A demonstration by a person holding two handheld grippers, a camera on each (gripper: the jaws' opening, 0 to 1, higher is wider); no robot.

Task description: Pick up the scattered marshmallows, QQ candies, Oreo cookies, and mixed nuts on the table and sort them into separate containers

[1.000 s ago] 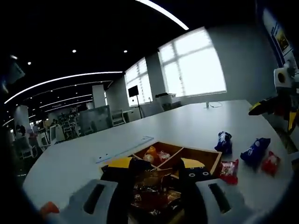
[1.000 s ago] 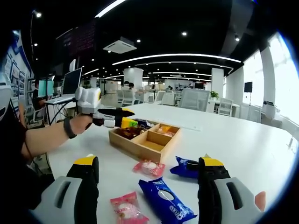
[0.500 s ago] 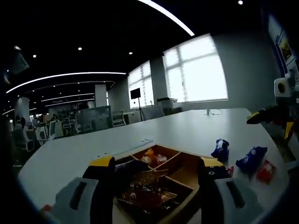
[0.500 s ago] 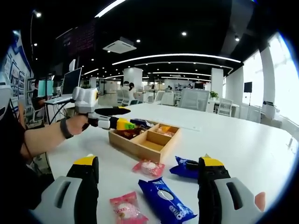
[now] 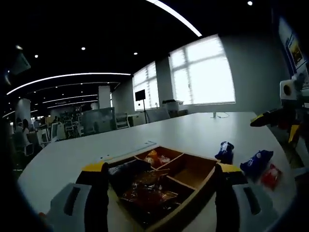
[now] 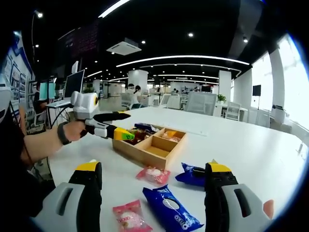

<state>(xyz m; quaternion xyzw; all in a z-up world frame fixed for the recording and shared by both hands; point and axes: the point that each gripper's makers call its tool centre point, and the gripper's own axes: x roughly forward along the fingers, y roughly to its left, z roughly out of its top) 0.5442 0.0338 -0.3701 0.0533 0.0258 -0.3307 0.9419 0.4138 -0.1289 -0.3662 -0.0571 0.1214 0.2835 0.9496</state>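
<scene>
A wooden compartment tray (image 5: 205, 181) (image 6: 150, 155) sits on the white table. Its near compartment holds dark brown nut packets (image 5: 147, 193); a farther one holds orange candies (image 5: 155, 156). My left gripper (image 5: 161, 170) (image 6: 121, 125) hovers open just above and in front of the tray, with nothing between its jaws. Right of the tray lie two blue Oreo packets (image 5: 225, 151) (image 5: 256, 162) and a red candy packet (image 5: 270, 176). My right gripper (image 6: 153, 168) (image 5: 276, 124) stands open over a red candy packet (image 6: 153, 174), two blue Oreo packets (image 6: 193, 175) (image 6: 171, 210) and a pink packet (image 6: 128, 217).
A person's hand (image 6: 72, 131) with a dark wristband holds the left gripper. A long ruler-like strip (image 5: 128, 151) lies on the table behind the tray. Desks, chairs and monitors stand beyond the table; windows are at the far side.
The left gripper's jaws have spread from nearly together to wide open, leaving a brown packet in the tray, and the gripper has drawn back from the tray. The right gripper has stayed put.
</scene>
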